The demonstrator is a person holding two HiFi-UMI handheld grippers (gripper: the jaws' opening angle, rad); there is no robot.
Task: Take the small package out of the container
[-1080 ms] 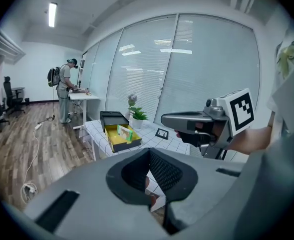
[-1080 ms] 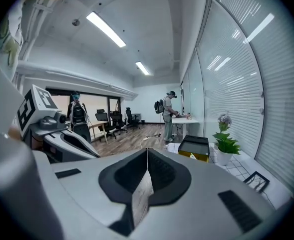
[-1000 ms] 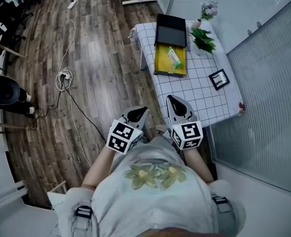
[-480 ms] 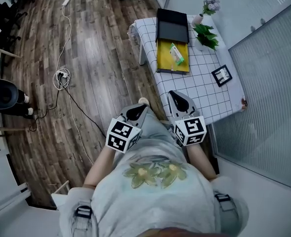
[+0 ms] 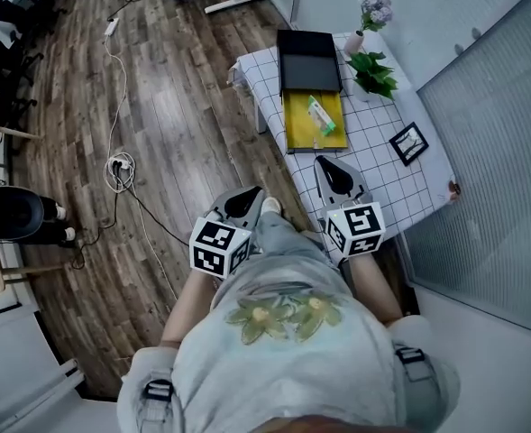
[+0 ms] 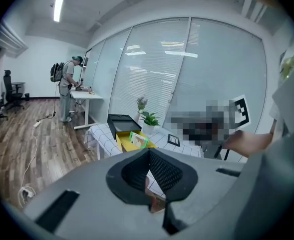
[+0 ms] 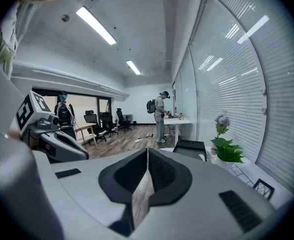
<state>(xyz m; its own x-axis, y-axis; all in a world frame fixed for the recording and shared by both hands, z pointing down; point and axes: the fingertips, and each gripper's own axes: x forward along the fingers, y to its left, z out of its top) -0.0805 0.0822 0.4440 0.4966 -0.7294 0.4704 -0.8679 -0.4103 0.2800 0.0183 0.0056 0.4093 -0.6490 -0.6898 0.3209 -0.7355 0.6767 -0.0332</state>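
— Where is the small package (image 5: 319,114)?
— It lies in the yellow container (image 5: 301,132), at twelve o'clock on the surface (image 5: 373,165).
— And the left hand-held gripper (image 5: 244,202) and right hand-held gripper (image 5: 335,173)?
— Both closed and empty, held at six o'clock near the body. I'd say the reach has not begun.

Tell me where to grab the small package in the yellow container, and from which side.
Pinch the small package across its short width, near the middle, coming down from above. It is long and narrow and lies diagonally in the open yellow container, whose low walls would likely block a sideways approach.
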